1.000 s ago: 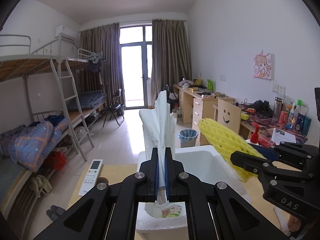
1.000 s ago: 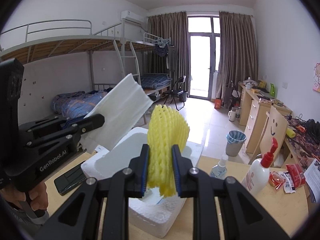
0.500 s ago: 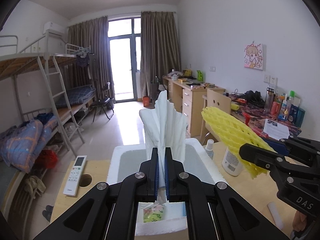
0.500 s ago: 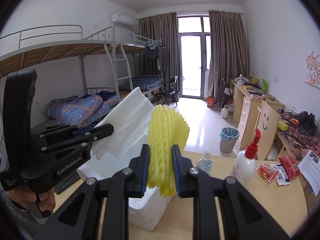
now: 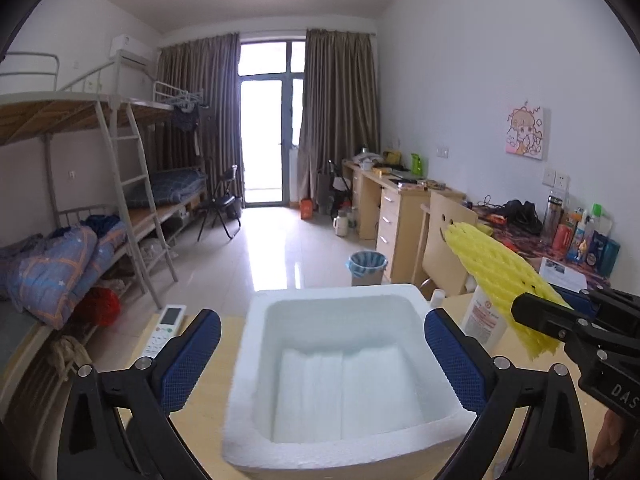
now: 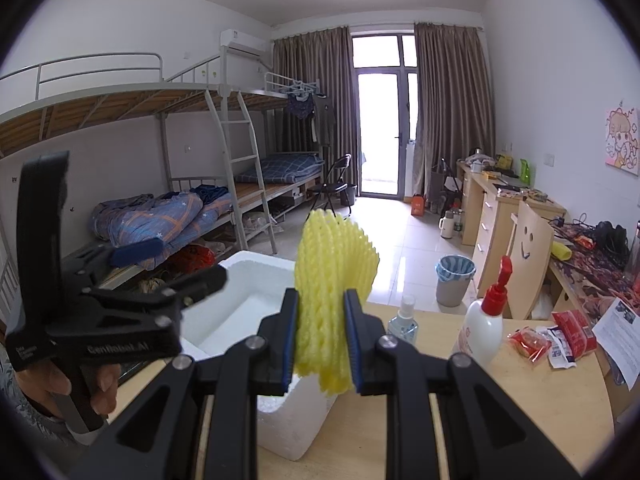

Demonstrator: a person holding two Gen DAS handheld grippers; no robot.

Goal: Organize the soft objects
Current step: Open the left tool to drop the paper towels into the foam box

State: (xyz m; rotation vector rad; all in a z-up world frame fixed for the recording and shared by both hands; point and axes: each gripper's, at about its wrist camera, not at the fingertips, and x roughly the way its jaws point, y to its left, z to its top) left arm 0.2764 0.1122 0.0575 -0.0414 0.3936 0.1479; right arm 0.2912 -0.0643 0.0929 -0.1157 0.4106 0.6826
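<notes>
White folded foam sheet (image 5: 344, 392) dropped into white styrofoam box (image 5: 256, 360) at lower centre, left gripper (image 5: 322, 354) fingers just sprung apart; right gripper (image 6: 322, 340) fingers clamp yellow foam net (image 6: 332, 272) beside it.

The foam box (image 5: 248, 364) has its near corner cut off below; print on the white bottle (image 5: 482, 316) is too small to read.

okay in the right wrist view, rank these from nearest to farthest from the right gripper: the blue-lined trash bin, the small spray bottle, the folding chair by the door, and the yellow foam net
1. Yellow foam net: clamped between the fingers of the right gripper.
2. Small spray bottle: on the table, just to the right.
3. Trash bin: on the floor beyond the table.
4. Folding chair: far back, near the door.
</notes>
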